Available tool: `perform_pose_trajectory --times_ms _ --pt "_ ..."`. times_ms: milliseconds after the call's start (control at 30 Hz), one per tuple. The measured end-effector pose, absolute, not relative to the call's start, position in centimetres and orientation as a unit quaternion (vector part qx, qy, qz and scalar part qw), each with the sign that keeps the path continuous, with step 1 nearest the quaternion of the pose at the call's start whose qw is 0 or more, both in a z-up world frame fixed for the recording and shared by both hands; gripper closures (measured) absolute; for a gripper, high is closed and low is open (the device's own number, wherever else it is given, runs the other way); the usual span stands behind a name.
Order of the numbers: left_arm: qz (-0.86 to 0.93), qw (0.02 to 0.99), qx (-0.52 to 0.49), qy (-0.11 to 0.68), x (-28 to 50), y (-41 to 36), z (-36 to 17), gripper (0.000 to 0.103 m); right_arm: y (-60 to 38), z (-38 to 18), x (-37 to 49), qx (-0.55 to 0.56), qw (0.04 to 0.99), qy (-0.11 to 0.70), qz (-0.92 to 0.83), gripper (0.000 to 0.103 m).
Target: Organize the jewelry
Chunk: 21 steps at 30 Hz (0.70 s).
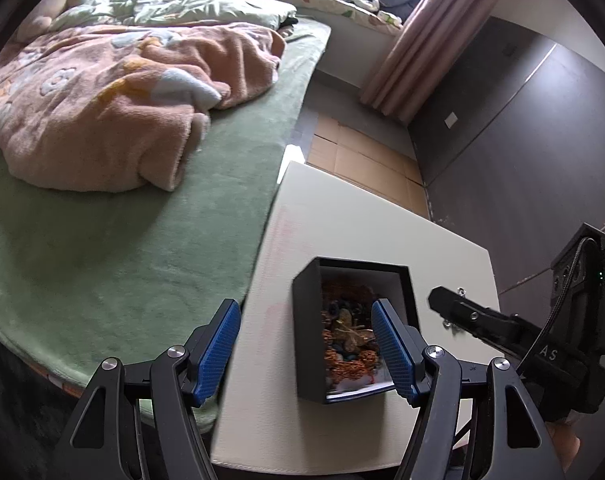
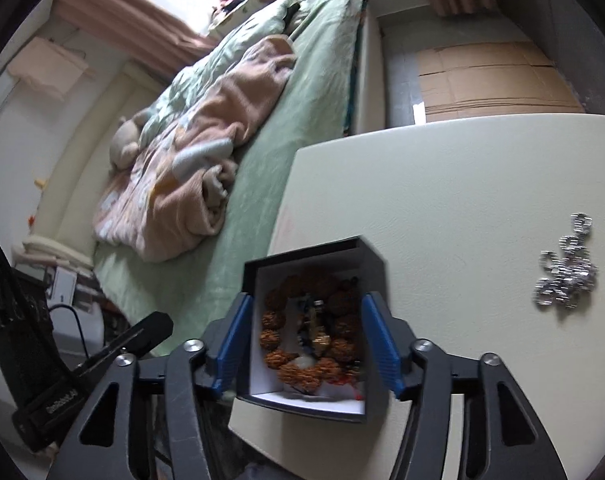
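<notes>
A black jewelry box (image 1: 308, 344) with a white lining stands open on the cream table (image 1: 342, 220). It holds a brown bead bracelet (image 2: 302, 372) and small gold and dark pieces (image 1: 350, 336). A silver chain piece (image 2: 566, 276) lies on the table to the right of the box; a bit of it shows in the left wrist view (image 1: 460, 291). My left gripper (image 1: 306, 344) is open above the box's left side. My right gripper (image 2: 308, 340) is open, hovering over the box with its jaws either side of it.
A bed with a green cover (image 1: 122, 248) and a pink blanket (image 1: 102, 100) runs along the table's left edge. Flattened cardboard (image 1: 362, 160) lies on the floor beyond the table. A dark wall (image 1: 522, 140) stands to the right.
</notes>
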State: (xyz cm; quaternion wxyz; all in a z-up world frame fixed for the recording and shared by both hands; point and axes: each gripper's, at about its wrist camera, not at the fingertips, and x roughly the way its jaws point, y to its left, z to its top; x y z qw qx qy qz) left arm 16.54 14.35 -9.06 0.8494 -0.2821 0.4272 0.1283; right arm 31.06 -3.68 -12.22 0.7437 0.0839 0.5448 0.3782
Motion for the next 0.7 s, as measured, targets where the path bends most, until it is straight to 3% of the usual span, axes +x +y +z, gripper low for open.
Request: perform_pose_trajectory --times_ms 700 --pt "0.055 0.868 -0.232 0.436 24.6 5.2 -9.7 0.034 -16.4 -14.3 37.0 0.179 0.765 0.561 0.262 0.040"
